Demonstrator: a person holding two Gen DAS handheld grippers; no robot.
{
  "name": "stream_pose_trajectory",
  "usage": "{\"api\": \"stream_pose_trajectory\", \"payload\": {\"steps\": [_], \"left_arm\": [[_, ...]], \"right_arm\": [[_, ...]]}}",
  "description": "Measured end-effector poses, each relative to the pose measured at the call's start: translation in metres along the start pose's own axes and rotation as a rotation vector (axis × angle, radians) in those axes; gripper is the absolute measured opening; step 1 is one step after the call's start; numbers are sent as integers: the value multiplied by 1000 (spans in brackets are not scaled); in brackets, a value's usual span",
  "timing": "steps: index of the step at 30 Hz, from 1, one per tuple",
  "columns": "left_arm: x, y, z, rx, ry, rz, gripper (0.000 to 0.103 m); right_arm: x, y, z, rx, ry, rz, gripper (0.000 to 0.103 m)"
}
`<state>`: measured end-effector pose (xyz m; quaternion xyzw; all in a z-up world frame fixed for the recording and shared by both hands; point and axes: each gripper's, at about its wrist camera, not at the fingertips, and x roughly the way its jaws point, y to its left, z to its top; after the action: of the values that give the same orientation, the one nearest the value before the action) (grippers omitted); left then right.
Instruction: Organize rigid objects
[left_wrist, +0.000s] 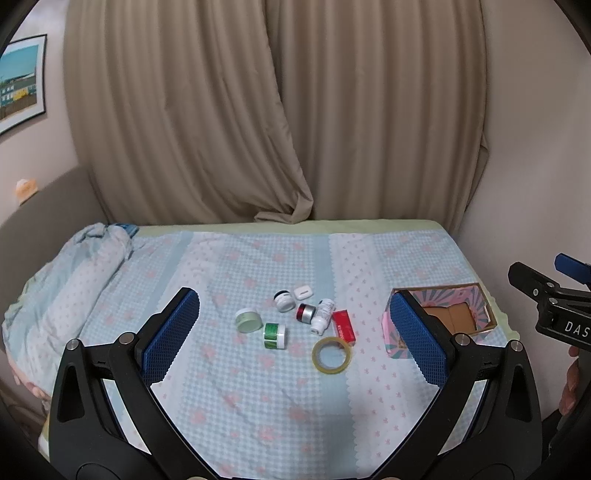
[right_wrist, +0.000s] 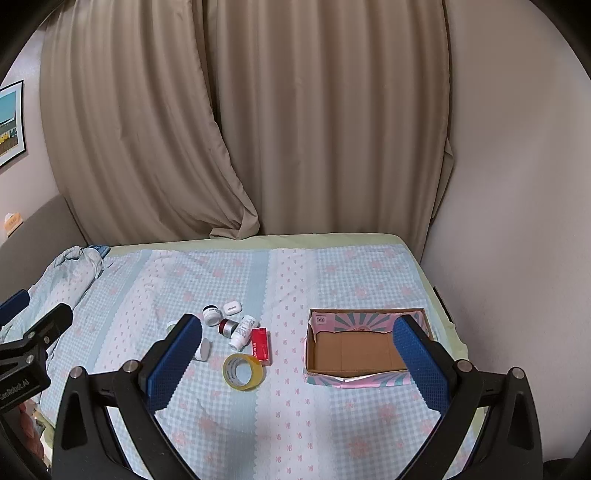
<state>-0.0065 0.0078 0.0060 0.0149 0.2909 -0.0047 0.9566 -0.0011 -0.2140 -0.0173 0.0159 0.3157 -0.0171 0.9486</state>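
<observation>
The box (right_wrist: 354, 350), an open cardboard tray with a pink and teal patterned outside, lies on the bed (right_wrist: 258, 424) toward its right side, near the right edge where the green sheet shows. Its brown floor is bare. Left of it, well apart across a strip of white cloth, the small things sit in a loose cluster near the middle of the bed: a tape roll (right_wrist: 243, 372) nearest the cameras, a red carton (right_wrist: 261, 346) just behind it, a white bottle (right_wrist: 242, 332) lying on its side against the carton, a red and silver jar (right_wrist: 227, 327), a black-lidded jar (right_wrist: 211, 315) and a white earbud case (right_wrist: 232, 307) at the back. In the left view a pale green jar (left_wrist: 248, 320) and a green-labelled jar (left_wrist: 275, 335) lie on the cluster's left side.

The left claw (left_wrist: 293, 336) hangs wide open above the cluster, holding nothing, its blue pads (left_wrist: 170, 338) spread to either side of the items. The right claw (right_wrist: 295, 369) is likewise wide open and empty, its gap spanning from the cluster to the box's right wall.

The near half of the bed, in front of the tape, is flat, bare quilt. A bunched blanket (left_wrist: 74, 280) fills the far left corner. Curtains (right_wrist: 240, 129) hang behind the far edge, and a wall stands close along the right edge.
</observation>
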Motion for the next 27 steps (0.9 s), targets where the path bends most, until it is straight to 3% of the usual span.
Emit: {"api": "stream_pose_trajectory", "payload": {"steps": [27], "left_arm": [[5, 1, -1, -14, 18, -32, 102]], "right_arm": [[3, 1, -2, -6, -5, -7, 103]]}}
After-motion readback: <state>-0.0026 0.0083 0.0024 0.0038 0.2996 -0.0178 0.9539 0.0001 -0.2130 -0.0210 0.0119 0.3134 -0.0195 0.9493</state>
